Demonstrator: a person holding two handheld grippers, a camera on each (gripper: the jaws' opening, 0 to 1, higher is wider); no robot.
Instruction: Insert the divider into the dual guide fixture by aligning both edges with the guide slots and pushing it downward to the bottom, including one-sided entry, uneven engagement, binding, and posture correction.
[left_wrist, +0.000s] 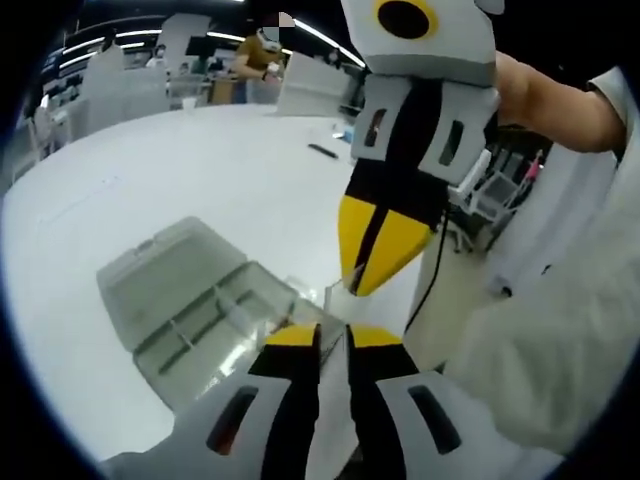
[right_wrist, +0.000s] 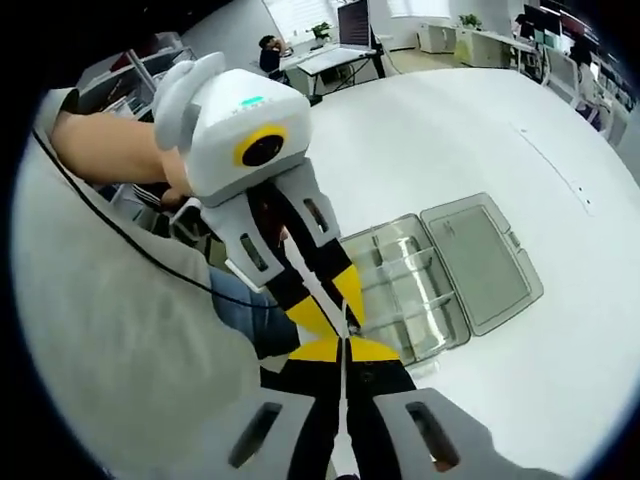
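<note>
1. The divider (left_wrist: 333, 300) is a thin clear sheet, pinched edge-on between both grippers' yellow-tipped jaws.
2. The left gripper (left_wrist: 333, 338) and right gripper (right_wrist: 345, 347) meet tip to tip.
3. Just beyond the jaws, the clear lidded fixture box (right_wrist: 420, 290) lies open on the white counter (left_wrist: 150, 170).

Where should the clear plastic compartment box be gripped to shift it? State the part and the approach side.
Its long wall opposite the hinge, from above, jaws straddling the rim: the clear plastic compartment box stands open with upright walls, while its flat lid lies thin on the table, likely a poor handle.
</note>
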